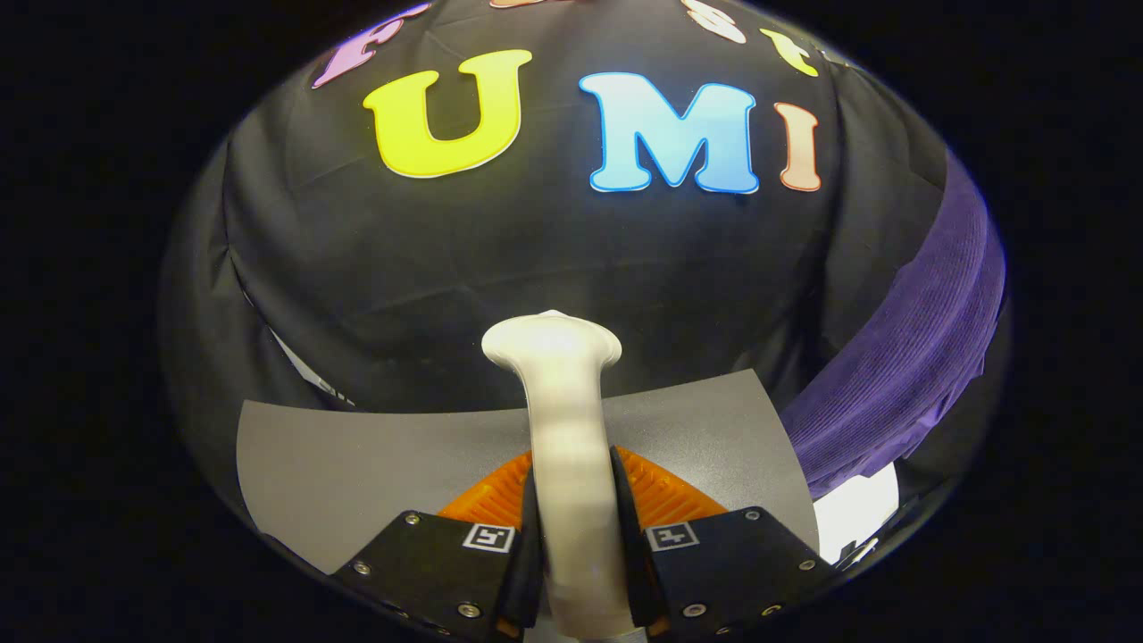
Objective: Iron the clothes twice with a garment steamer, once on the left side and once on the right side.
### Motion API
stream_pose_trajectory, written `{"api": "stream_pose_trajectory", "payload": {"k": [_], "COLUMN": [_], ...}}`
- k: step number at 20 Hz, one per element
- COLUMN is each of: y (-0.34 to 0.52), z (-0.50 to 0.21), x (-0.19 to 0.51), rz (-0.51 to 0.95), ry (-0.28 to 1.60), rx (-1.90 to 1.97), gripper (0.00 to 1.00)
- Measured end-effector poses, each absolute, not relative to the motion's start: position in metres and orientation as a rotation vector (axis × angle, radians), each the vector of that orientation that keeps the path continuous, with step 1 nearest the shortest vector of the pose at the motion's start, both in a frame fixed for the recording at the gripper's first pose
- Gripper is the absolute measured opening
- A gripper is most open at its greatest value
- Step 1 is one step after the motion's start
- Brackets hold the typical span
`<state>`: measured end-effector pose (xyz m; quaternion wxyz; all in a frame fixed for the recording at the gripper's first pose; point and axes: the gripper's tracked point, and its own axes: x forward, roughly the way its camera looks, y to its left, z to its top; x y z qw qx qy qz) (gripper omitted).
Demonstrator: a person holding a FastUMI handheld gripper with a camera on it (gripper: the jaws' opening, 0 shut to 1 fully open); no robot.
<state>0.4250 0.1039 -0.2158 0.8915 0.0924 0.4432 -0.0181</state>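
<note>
Grey surface (357, 455) lies below us. We have the jaws of the gripper (571, 527) pressed on the white garment steamer (563, 429), its head pointing ahead. Purple clothes (911, 357) hang off to the right, well apart; we judge both passes remain.

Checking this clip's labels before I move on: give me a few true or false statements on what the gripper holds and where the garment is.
1. The gripper is shut on the white garment steamer. True.
2. The steamer's head presses on the purple garment. False: the garment hangs off to the right, apart from the head.
3. A grey board lies beyond the fingers. True.
4. The steamer lies flat on the board, untouched. False: it stands between both fingers, held.
</note>
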Motion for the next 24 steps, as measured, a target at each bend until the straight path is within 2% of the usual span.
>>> {"api": "stream_pose_trajectory", "payload": {"k": [7, 13, 19, 24], "y": [0.101, 0.072, 0.032, -0.016], "z": [-0.206, -0.138, -0.085, -0.021], "x": [0.416, 0.402, 0.343, 0.280], "rz": [0.011, 0.002, 0.044, 0.072], "ry": [0.844, 0.638, 0.503, 0.293], "rx": [0.173, 0.266, 0.243, 0.228], "gripper": [0.36, 0.35, 0.35, 0.35]}}
